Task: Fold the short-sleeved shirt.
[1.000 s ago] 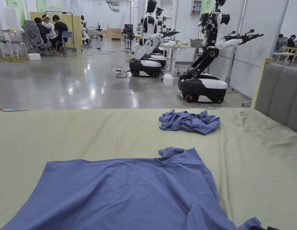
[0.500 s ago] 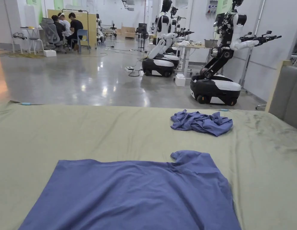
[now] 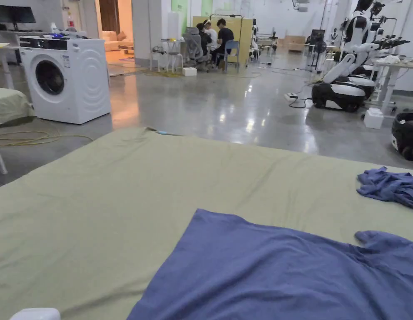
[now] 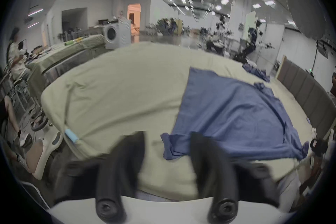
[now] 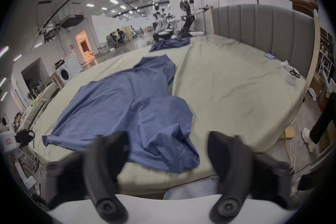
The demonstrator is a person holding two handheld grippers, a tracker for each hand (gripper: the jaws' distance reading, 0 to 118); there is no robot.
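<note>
A blue short-sleeved shirt (image 3: 284,275) lies spread out, with some wrinkles, on the green bed (image 3: 118,200). In the left gripper view the shirt (image 4: 232,115) lies ahead and to the right. My left gripper (image 4: 168,137) is open over the bed's near edge, with a shirt corner seen between its jaws but not held. In the right gripper view the shirt (image 5: 127,100) stretches away from the near edge. My right gripper (image 5: 167,137) is open just short of the shirt's near part and holds nothing.
A crumpled blue garment (image 3: 389,189) lies at the bed's far side. The grey headboard (image 5: 263,31) bounds one end, with scissors (image 5: 294,71) on the bed near it. A washing machine (image 3: 66,79), wheeled robots (image 3: 343,89) and seated people (image 3: 214,37) stand beyond.
The head camera has swung left, bringing the washing machine into view and pushing the shirt and crumpled garment to the right of the picture. The shirt itself lies as before.
</note>
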